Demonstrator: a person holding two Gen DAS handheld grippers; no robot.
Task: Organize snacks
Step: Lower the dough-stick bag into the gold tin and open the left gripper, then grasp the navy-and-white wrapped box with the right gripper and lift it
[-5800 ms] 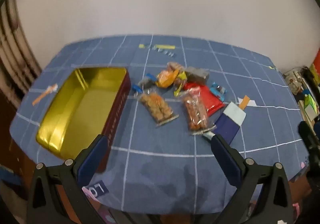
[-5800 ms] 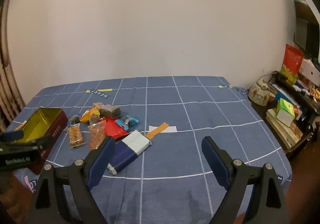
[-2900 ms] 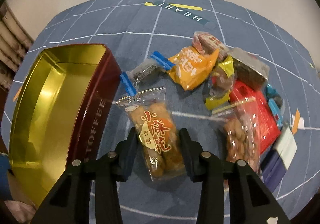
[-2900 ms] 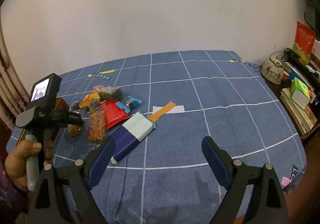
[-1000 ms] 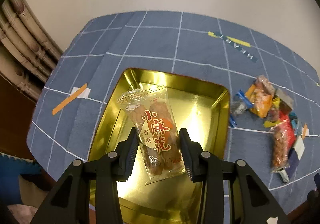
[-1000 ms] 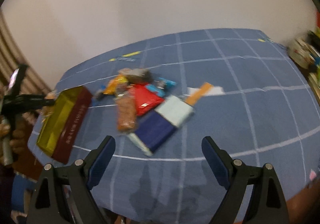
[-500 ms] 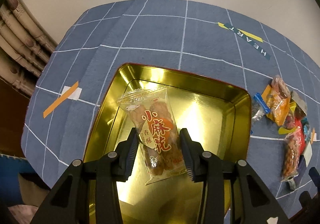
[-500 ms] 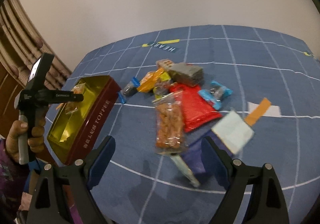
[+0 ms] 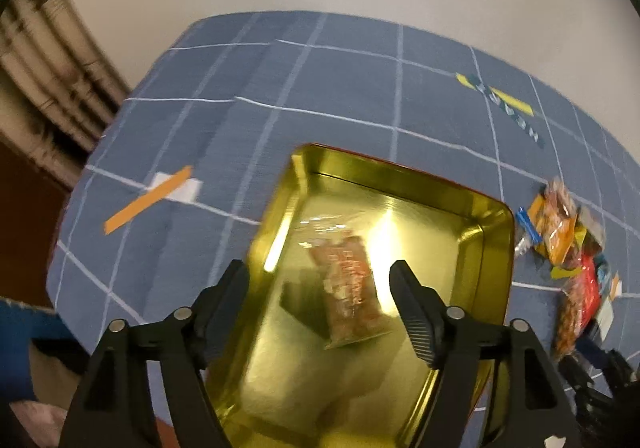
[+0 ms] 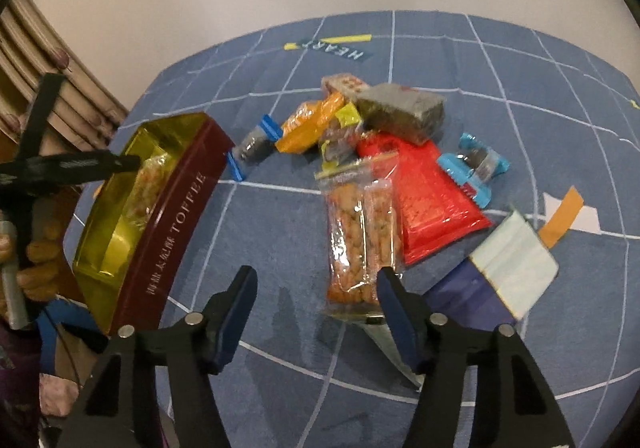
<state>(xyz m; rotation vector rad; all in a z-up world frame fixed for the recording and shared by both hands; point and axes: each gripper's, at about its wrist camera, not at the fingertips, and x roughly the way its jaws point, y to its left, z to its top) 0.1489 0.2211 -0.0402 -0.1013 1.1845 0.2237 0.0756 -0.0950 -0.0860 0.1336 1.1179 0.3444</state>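
Observation:
My left gripper (image 9: 318, 290) is open above a gold-lined toffee tin (image 9: 486, 216). A clear packet of orange fried snacks (image 9: 350, 288) lies free inside the tin, below the jaws. My right gripper (image 10: 314, 294) is open and empty, low over the blue cloth, its right finger beside a second clear packet of orange snacks (image 10: 358, 236). Behind that lie a red packet (image 10: 428, 192), an orange packet (image 10: 308, 124), a grey block (image 10: 402, 114), blue-wrapped sweets (image 10: 472, 166) and a navy and pale pouch (image 10: 494, 276). The tin (image 10: 168, 216) and the left gripper show at the left of the right wrist view.
The blue grid cloth (image 10: 480, 64) covers the table. Orange tape strips on white labels lie left of the tin (image 9: 150, 198) and at the right (image 10: 562, 218). A curtain (image 9: 44, 88) hangs at the far left. A "HEART" label (image 10: 336, 46) lies at the back.
My left gripper has opened and let the snack packet drop into the tin. My right gripper has moved down and closer to the second orange snack packet.

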